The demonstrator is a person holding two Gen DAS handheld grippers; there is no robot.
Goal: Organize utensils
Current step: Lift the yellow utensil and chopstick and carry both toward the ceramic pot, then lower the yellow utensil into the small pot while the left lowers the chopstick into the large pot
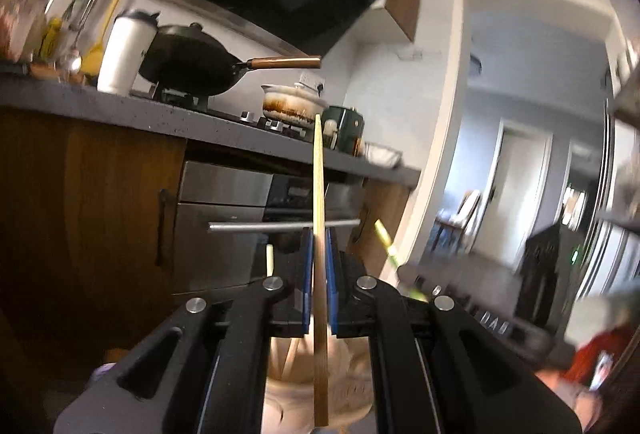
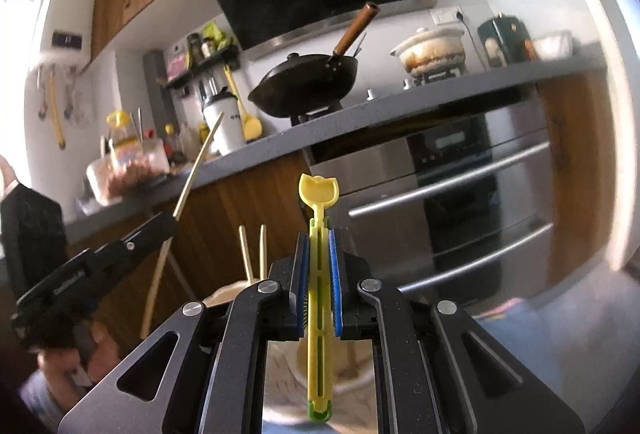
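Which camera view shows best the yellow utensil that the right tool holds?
The right wrist view: the yellow utensil stands upright between the right tool's blue pads, its whole length visible. The left wrist view shows only a blurred piece of it at the right of the chopstick.

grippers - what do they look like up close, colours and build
Both match: the left gripper and right gripper have matte black linkage arms with triangular cutouts and round silver pivot bolts, ending in flat blue pads. Seen from the right wrist, the left gripper's black body carries small white lettering, too blurred to read.
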